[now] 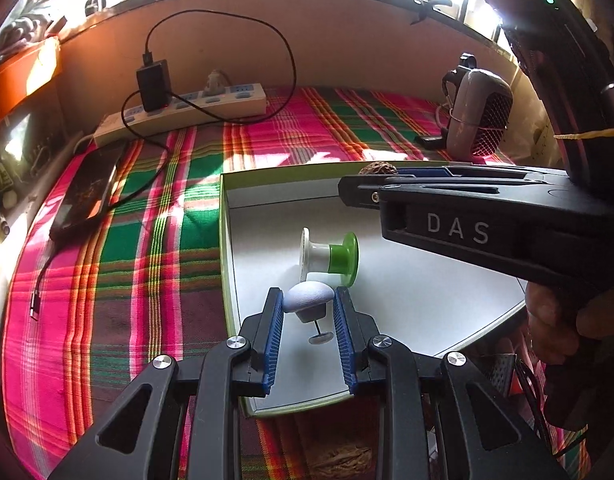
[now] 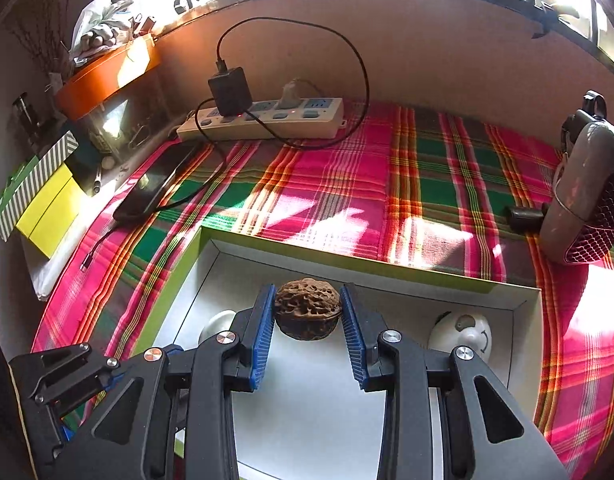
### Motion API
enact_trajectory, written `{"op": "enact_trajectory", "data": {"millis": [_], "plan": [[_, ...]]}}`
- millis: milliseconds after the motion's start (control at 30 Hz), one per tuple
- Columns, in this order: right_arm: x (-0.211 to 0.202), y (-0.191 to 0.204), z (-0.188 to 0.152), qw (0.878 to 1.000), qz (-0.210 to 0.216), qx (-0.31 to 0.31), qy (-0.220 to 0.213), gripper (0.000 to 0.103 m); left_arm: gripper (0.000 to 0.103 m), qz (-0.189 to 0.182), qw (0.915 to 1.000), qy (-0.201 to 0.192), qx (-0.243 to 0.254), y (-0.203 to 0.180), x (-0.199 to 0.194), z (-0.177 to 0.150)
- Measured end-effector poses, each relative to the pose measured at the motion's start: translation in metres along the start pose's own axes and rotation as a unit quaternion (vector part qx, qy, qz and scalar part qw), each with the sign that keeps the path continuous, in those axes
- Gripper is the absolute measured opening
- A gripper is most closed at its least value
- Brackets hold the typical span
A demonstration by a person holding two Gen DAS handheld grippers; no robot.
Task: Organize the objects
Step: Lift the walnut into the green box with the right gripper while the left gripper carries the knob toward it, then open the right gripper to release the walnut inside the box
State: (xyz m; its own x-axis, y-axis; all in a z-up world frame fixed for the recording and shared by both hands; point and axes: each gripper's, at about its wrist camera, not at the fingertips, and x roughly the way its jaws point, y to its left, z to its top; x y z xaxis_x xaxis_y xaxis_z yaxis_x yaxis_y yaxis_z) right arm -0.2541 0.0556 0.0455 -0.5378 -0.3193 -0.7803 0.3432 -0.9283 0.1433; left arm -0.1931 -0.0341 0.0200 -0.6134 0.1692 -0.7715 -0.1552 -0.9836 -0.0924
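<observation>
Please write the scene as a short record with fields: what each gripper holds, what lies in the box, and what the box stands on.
left gripper: shut on small white mushroom-shaped piece
right gripper: shut on brown wrinkled walnut
box: shallow white box with green rim
in box: white-and-green spool, white round figure
under box: pink-and-green plaid cloth

A white mushroom-shaped piece [image 1: 309, 301] is clamped by the left gripper [image 1: 309, 312] above the tray [image 1: 427, 304]; a green-and-white spool [image 1: 329, 258] is seen inside the tray.
</observation>
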Motion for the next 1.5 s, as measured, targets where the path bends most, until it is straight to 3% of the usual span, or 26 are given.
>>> {"op": "enact_trajectory", "data": {"millis": [567, 1500], "plan": [[0.029, 0.002, 0.003, 0.999, -0.024, -0.005, 0.027, 0.034, 0.023, 0.004, 1.0000, 0.005, 0.007, -0.005, 0.012, 0.005], [0.036, 0.003, 0.006, 0.998, -0.042, -0.010, 0.041, 0.035, 0.024, 0.029, 0.9992, 0.000, 0.028, -0.010, 0.014, 0.003]]}}
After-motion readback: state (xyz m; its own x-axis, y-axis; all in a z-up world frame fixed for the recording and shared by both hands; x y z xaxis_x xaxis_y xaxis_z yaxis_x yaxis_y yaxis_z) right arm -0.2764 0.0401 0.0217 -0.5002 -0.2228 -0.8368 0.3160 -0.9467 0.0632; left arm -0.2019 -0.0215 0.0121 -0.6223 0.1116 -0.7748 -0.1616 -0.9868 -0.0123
